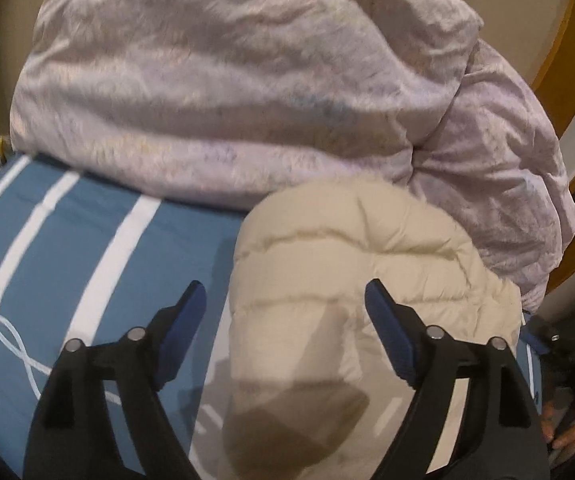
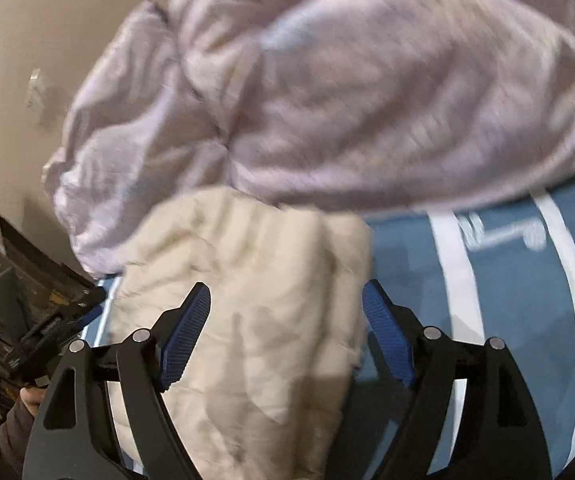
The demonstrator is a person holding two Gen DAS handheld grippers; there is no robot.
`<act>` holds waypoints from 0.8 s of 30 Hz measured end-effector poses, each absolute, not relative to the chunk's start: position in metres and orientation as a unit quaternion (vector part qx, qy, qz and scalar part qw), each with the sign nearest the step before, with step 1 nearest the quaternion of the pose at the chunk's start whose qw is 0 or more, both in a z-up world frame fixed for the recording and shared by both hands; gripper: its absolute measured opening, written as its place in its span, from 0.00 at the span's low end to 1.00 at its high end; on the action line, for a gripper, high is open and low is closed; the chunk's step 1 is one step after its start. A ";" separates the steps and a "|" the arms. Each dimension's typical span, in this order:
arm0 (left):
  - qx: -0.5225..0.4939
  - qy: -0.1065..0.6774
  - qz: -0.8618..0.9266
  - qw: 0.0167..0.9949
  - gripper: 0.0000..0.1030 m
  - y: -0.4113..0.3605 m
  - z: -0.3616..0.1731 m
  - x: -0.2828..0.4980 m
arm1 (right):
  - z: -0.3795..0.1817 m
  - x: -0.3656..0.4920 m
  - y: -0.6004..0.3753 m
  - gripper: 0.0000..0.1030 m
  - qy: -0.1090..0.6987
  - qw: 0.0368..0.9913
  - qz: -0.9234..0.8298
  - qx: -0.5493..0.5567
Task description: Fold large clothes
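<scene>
Both claws wide open, nothing gripped: left claw (image 1: pixel 285 300), right claw (image 2: pixel 286 300). Cream puffer jacket (image 1: pixel 351 264) lies bundled on the striped bed (image 1: pixel 87 248), against the lilac duvet (image 1: pixel 227 80) at 12 o'clock. Looks released; press the bundle flat and square its edges before regripping, as puffy fill springs back.

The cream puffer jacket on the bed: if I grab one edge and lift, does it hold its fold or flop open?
Likely flops: the cream puffer jacket is soft quilted padding, bulging in rounded channels rather than lying flat. It probably feels light for its bulk, being puffy fill. Its smooth shell may slide on the blue striped sheet if pushed, and could slip from a shallow pinch.
</scene>
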State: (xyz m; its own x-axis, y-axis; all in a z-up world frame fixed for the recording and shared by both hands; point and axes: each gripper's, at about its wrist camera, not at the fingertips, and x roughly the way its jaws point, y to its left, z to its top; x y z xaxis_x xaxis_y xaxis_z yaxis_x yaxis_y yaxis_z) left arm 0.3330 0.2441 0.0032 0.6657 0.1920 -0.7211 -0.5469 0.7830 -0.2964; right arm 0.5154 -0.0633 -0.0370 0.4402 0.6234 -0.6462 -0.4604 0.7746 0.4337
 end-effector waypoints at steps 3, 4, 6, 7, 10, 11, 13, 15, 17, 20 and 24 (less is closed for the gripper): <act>-0.230 0.346 0.208 0.885 0.81 0.232 0.009 0.345 | -0.032 0.508 -0.041 0.77 0.401 0.847 0.344 0.062; -0.217 0.346 0.207 0.889 0.81 0.226 0.010 0.350 | -0.032 0.504 -0.026 0.77 0.394 0.850 0.348 0.049; -0.191 0.347 0.208 0.894 0.81 0.216 0.009 0.359 | -0.036 0.497 -0.006 0.77 0.377 0.859 0.347 0.015; -0.173 0.350 0.209 0.897 0.81 0.209 0.008 0.365 | -0.039 0.493 0.003 0.77 0.371 0.862 0.345 0.001; -0.122 0.353 0.221 0.901 0.81 0.195 0.000 0.378 | -0.049 0.488 0.023 0.77 0.357 0.873 0.329 -0.036; -0.108 0.357 0.225 0.900 0.81 0.192 -0.004 0.380 | -0.052 0.487 0.029 0.77 0.355 0.876 0.323 -0.046; -0.097 0.370 0.228 0.895 0.81 0.191 -0.017 0.384 | -0.068 0.488 0.036 0.77 0.358 0.879 0.308 -0.068; -0.109 0.375 0.227 0.892 0.87 0.195 -0.029 0.384 | -0.079 0.487 0.037 0.77 0.358 0.879 0.307 -0.067; -0.122 0.369 0.228 0.893 0.90 0.200 -0.036 0.380 | -0.088 0.483 0.036 0.77 0.349 0.883 0.307 -0.061; -0.129 0.363 0.233 0.893 0.93 0.203 -0.046 0.377 | -0.098 0.479 0.036 0.78 0.338 0.890 0.303 -0.054; -0.139 0.355 0.238 0.893 0.96 0.205 -0.055 0.374 | -0.107 0.477 0.039 0.78 0.329 0.894 0.299 -0.048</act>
